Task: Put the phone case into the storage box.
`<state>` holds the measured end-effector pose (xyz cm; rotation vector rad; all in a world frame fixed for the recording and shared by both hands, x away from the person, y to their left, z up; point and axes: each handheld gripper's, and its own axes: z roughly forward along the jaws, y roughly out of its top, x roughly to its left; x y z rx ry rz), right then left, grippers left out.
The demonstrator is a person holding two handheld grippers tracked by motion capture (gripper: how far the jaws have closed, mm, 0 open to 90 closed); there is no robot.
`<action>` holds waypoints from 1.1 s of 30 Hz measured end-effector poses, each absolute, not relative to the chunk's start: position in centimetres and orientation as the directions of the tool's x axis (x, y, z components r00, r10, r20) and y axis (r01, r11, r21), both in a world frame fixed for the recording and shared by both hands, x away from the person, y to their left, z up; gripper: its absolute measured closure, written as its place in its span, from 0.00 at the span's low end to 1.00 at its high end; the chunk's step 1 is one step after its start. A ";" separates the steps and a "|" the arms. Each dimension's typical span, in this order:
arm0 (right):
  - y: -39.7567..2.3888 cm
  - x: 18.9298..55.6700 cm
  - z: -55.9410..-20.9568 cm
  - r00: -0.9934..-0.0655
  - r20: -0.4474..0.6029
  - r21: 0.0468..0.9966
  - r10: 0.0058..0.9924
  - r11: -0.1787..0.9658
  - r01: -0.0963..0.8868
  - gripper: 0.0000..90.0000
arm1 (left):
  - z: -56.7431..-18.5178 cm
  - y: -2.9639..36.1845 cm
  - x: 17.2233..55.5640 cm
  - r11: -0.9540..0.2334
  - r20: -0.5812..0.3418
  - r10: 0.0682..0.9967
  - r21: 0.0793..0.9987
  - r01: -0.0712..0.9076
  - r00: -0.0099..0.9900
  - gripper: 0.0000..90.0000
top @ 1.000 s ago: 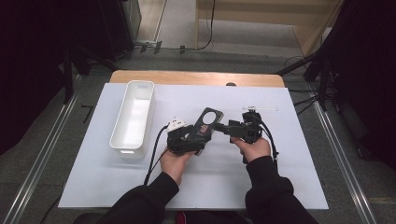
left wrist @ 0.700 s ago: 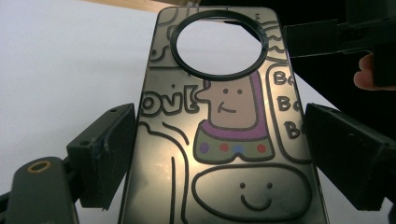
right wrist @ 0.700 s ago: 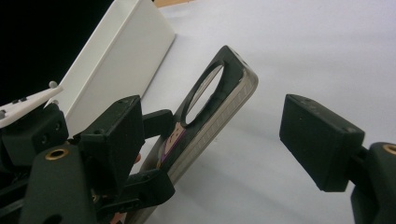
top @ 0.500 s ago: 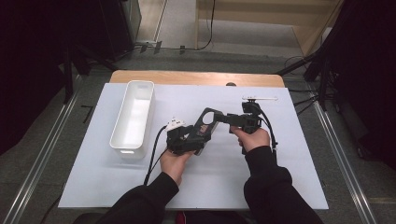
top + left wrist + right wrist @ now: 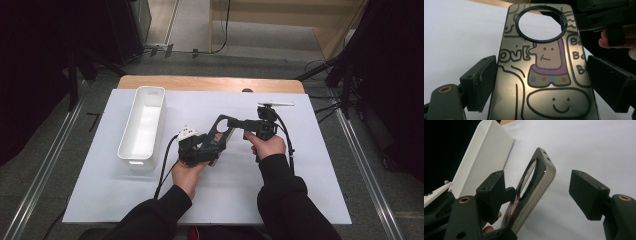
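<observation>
A dark phone case (image 5: 220, 132) with a cartoon print and a round camera hole is held above the white mat. My left gripper (image 5: 212, 148) is shut on its lower part; in the left gripper view both pads press the sides of the phone case (image 5: 544, 75). My right gripper (image 5: 233, 122) comes in from the right at the case's top end. Its jaws have just been closing. In the right gripper view the phone case (image 5: 534, 192) stands edge-on between them, close against the left pad (image 5: 494, 187), while the right pad (image 5: 586, 195) is still apart from it.
A long white tray (image 5: 131, 131) stands on the mat (image 5: 300, 190) to the left, and its wall (image 5: 479, 160) shows in the right gripper view. A thin white item (image 5: 276, 104) lies behind the right gripper. The wooden table edge (image 5: 210, 82) runs along the back.
The right gripper has moved away from the person, up to the case's top end, and its jaws now straddle that end. The left gripper and the case stayed put.
</observation>
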<state>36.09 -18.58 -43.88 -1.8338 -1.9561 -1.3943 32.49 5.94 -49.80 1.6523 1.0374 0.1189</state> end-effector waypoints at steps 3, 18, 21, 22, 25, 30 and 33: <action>-18.4 36.2 -44.0 -0.251 0.646 0.518 0.721 -0.172 0.838 0.33 | -49.9 5.9 32.5 0.019 -0.427 0.672 0.826 0.563 0.605 0.13; -18.2 36.9 -44.7 -0.184 0.688 0.455 0.702 -0.219 0.863 0.43 | -50.4 5.7 32.4 0.020 -0.428 0.682 0.822 0.570 0.593 0.13; -18.2 37.0 -44.8 -0.171 0.699 0.440 0.695 -0.229 0.868 0.45 | -50.4 5.6 32.4 0.019 -0.426 0.683 0.822 0.569 0.593 0.13; -18.2 37.0 -44.8 -0.166 0.699 0.438 0.695 -0.232 0.868 0.46 | -50.4 5.6 32.4 0.015 -0.424 0.684 0.822 0.569 0.594 0.13; -18.2 37.2 -44.9 -0.153 0.701 0.431 0.697 -0.242 0.869 0.49 | -50.4 5.6 32.4 0.015 -0.425 0.683 0.821 0.570 0.594 0.13; -18.2 37.4 -44.9 -0.136 0.704 0.421 0.697 -0.256 0.870 0.55 | -50.5 5.6 32.4 0.016 -0.427 0.682 0.821 0.571 0.594 0.13; -18.2 37.5 -44.9 -0.129 0.702 0.422 0.700 -0.263 0.868 0.57 | -50.5 5.6 32.4 0.019 -0.429 0.680 0.821 0.570 0.595 0.13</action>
